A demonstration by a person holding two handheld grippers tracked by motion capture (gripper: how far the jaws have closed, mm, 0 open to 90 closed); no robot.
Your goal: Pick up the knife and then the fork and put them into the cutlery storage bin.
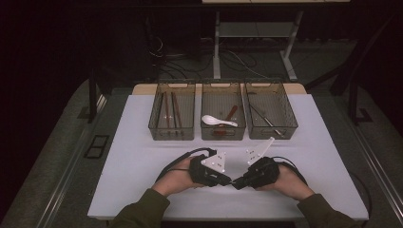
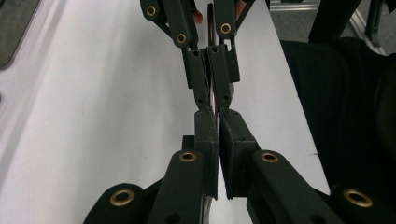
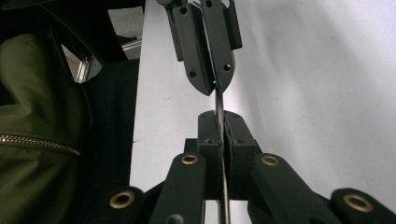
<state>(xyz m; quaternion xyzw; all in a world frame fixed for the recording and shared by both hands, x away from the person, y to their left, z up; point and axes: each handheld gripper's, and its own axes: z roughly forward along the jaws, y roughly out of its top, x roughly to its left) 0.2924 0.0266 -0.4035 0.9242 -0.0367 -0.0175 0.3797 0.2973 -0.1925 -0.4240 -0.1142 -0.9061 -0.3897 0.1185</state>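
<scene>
Thin metal rod is clamped by both the left gripper and right gripper, tip to tip, in front of the 3 bins. Binning is judged outstanding.

A thin, dark metal rod spans level between both closed hand-held grippers, just above the white table.

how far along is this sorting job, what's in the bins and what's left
Done, apparently: the left mesh bin holds brown chopsticks, the middle bin a white spoon, the right bin a thin metal piece. In hand: the left gripper and right gripper meet tip to tip, both shut on one thin metal rod. Left: probably dropping it in a bin.
</scene>
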